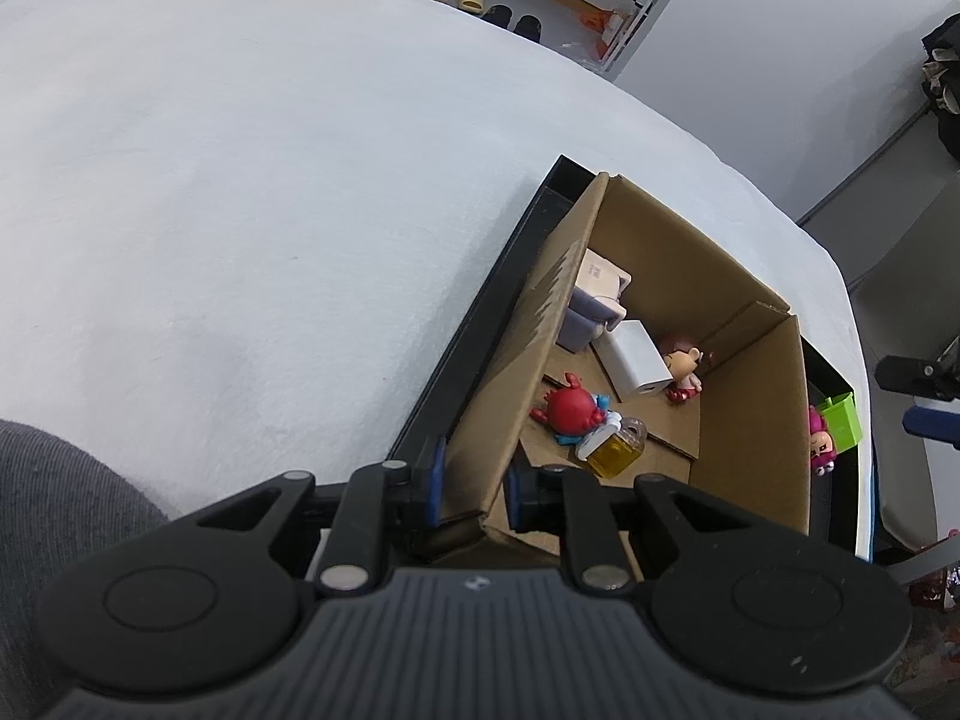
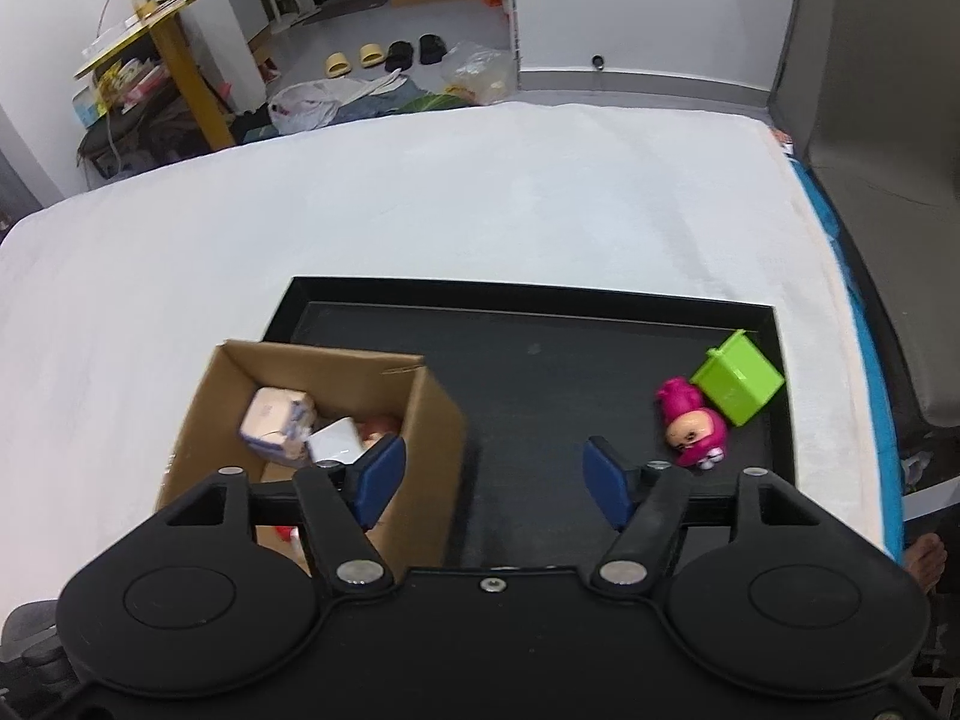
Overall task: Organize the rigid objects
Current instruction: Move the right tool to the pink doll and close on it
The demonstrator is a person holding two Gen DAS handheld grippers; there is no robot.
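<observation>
A white cloth-covered tabletop (image 2: 420, 210) carries one black tray (image 2: 540, 300); behind it lie a grey floor and four slippers, two yellow and two black.

One open cardboard box (image 1: 750, 420) stands in the left part of the tray. Seen from the left wrist, it holds five items:
- one red crab toy (image 1: 570, 408);
- one small bottle of yellow liquid (image 1: 615, 450), touching the crab;
- one white charger block (image 1: 636, 360);
- one doll with brown hair (image 1: 684, 366), in the far corner beside the charger;
- one pale box-shaped item (image 1: 594, 300) against the left wall; its kind cannot be told.

Two items lie on the bare tray floor outside the box, at the right end: one pink doll (image 2: 693, 423) on its side, and one green cube-shaped container (image 2: 738, 384) tilted on an edge, touching the doll.

The left claw (image 1: 474, 483) is pressed together on the near corner wall of the cardboard box. The right claw (image 2: 495, 480) is spread with nothing between its pads, above the tray between the box and the pink doll.
</observation>
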